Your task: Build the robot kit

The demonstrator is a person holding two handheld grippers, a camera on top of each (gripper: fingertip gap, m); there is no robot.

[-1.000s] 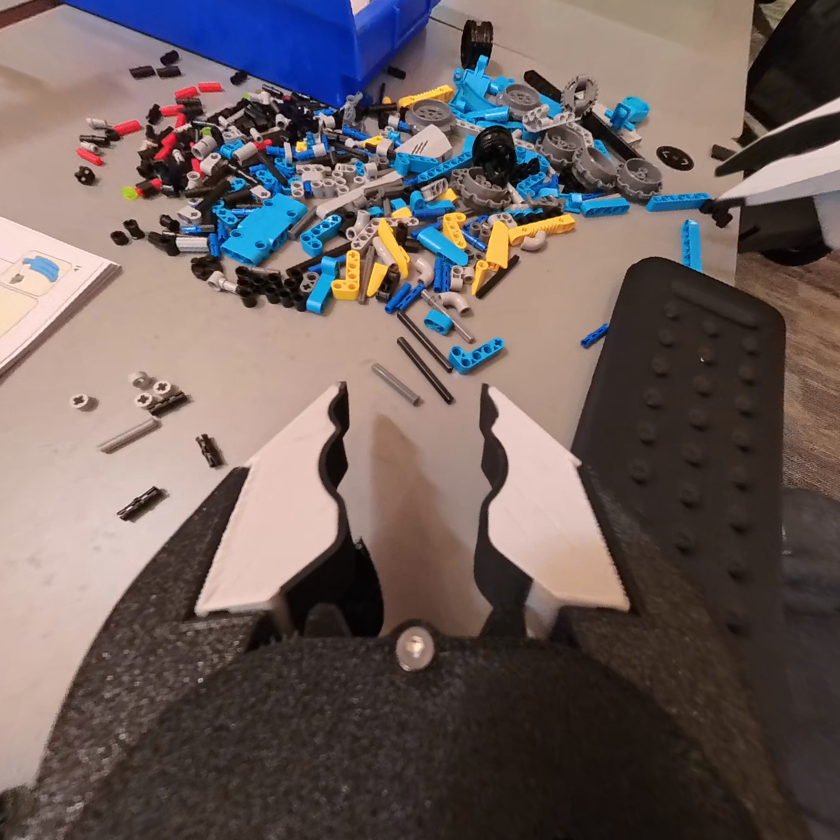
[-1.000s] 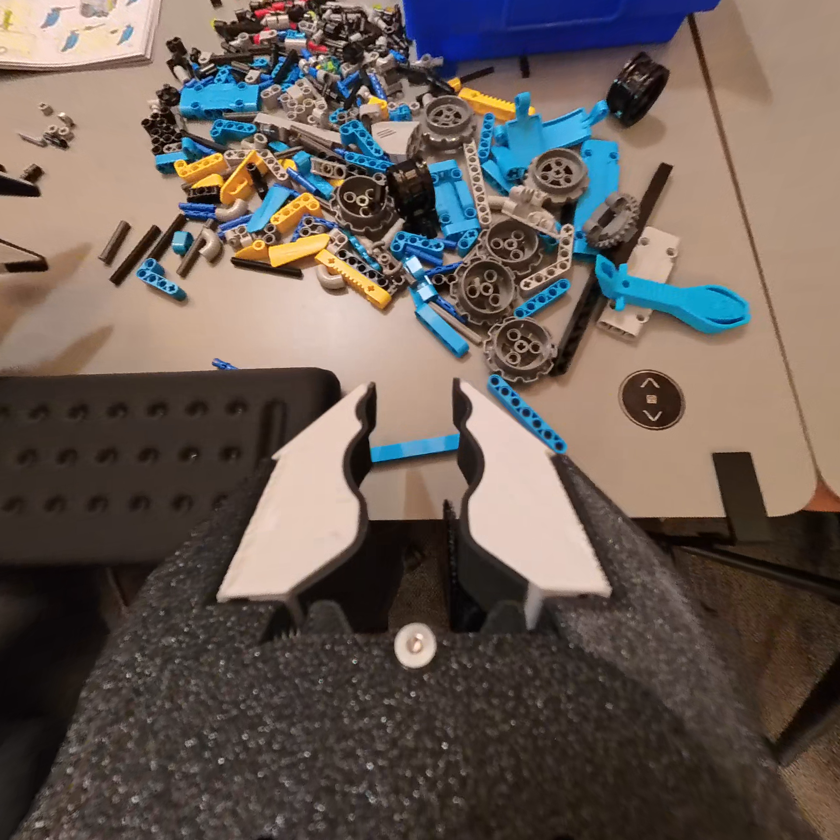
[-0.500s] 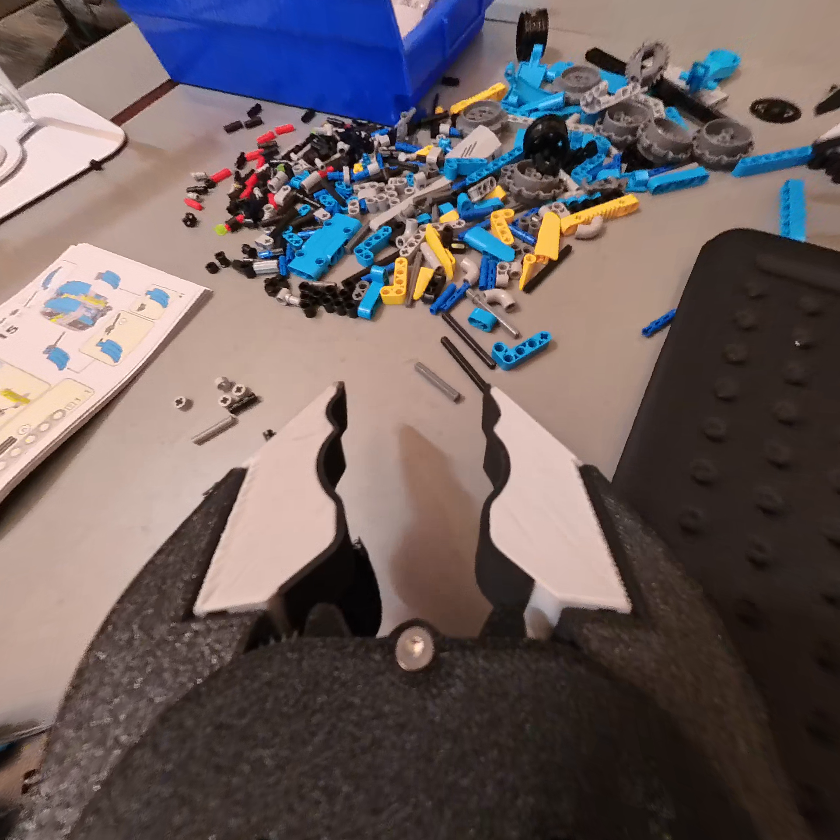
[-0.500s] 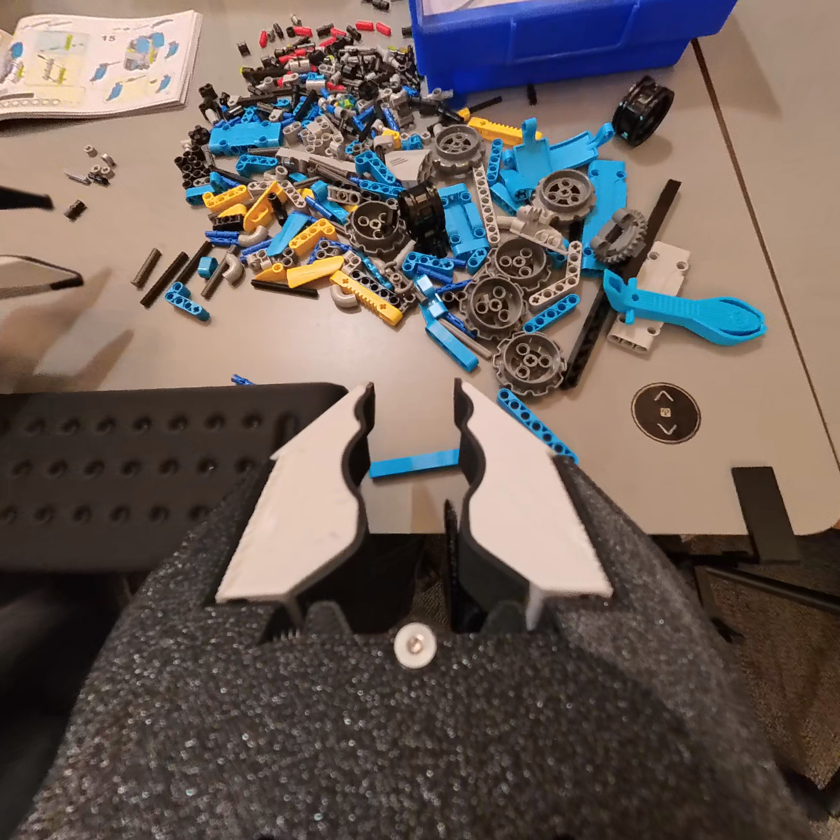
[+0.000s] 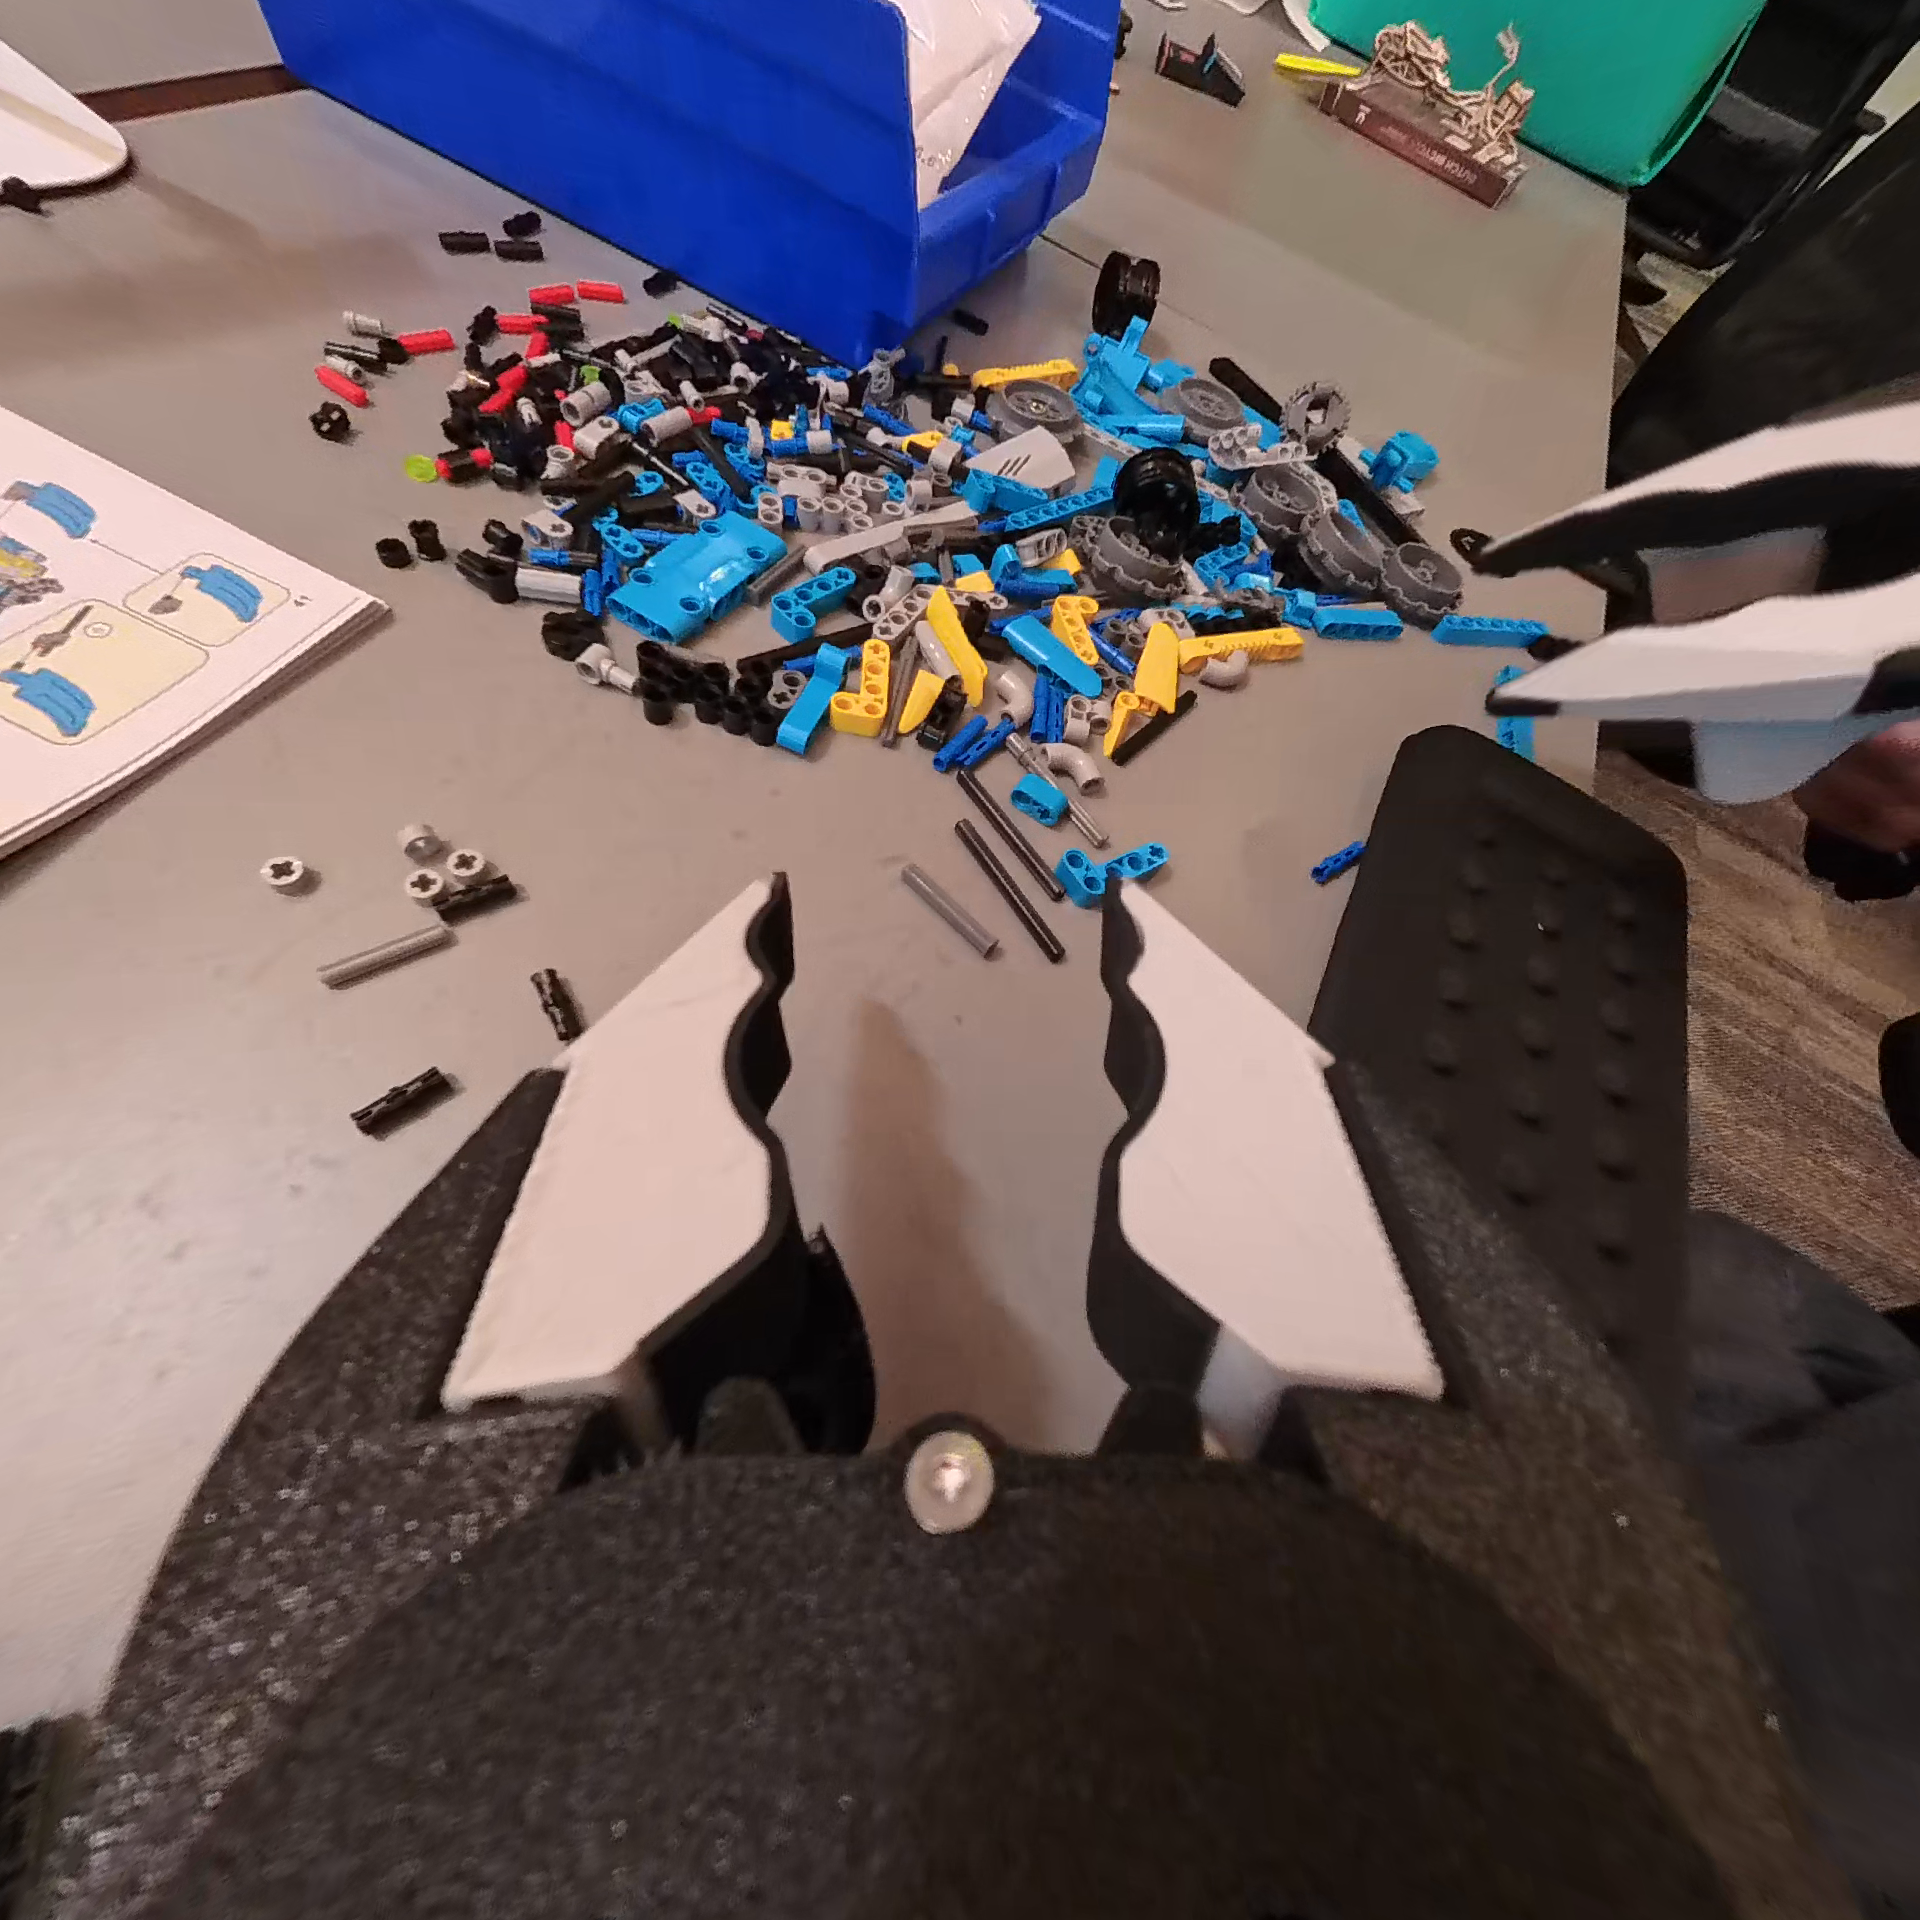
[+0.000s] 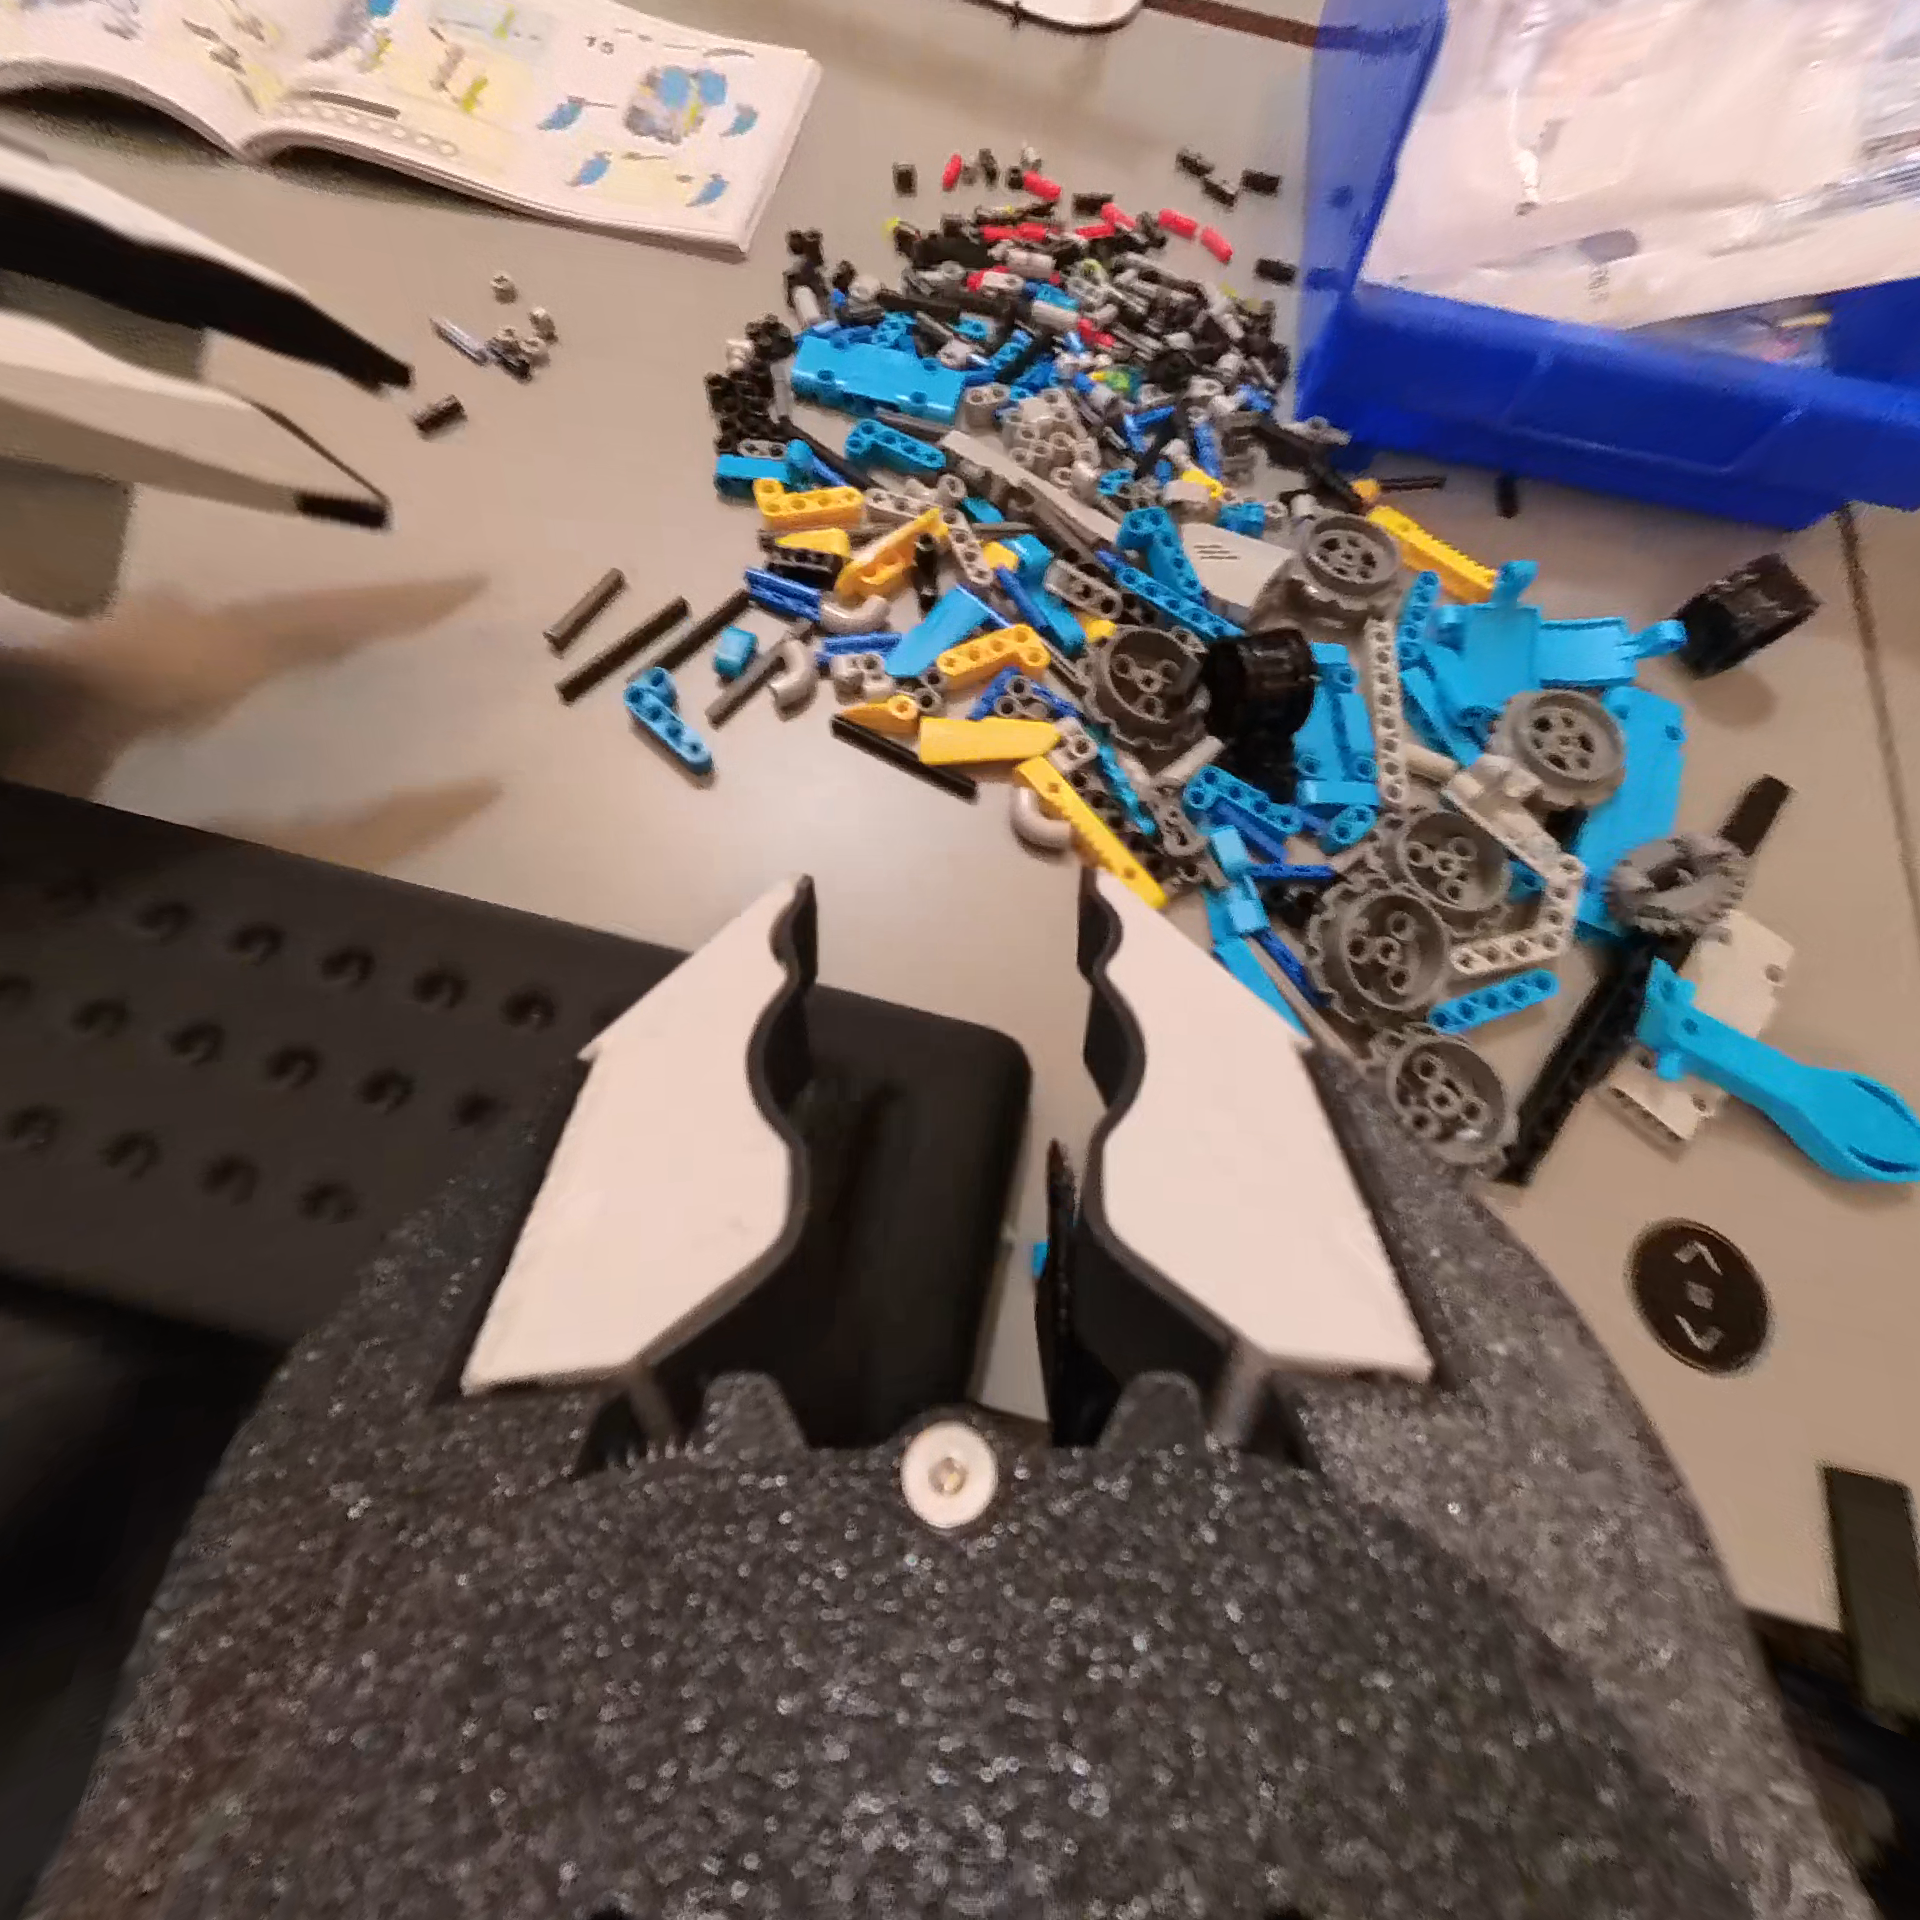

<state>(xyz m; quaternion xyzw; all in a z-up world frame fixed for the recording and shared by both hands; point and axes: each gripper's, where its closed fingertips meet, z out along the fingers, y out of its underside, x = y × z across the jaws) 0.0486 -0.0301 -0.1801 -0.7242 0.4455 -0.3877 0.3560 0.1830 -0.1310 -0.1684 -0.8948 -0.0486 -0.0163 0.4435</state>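
My left gripper (image 5: 943,891) is open and empty, low over the grey table (image 5: 208,1195). A short grey axle (image 5: 948,911) and two black axles (image 5: 1008,878) lie just ahead of its tips. A pile of blue, yellow, grey and black building pieces (image 5: 935,582) lies beyond. My right gripper (image 6: 945,888) is open and empty above the corner of a black dimpled pad (image 6: 208,1039); the pile (image 6: 1143,644) is ahead and to its right. Each gripper shows in the other's view, the right (image 5: 1486,623) and the left (image 6: 379,442).
A blue bin (image 5: 727,135) with plastic bags stands behind the pile. An open instruction booklet (image 5: 125,623) lies at the left. Small grey bushes and black pins (image 5: 436,883) are scattered near it. A round black button (image 6: 1699,1299) sits by the table's near edge. The short grey axle (image 5: 948,911) is about 6 cm from my left fingertips and 15 cm from my right. Look for it in the right wrist view (image 6: 587,613) too.
My right gripper has opened wider and moved left and forward over the black pad; the blue beam between its fingers is now almost hidden. The left gripper has shifted slightly, still open.
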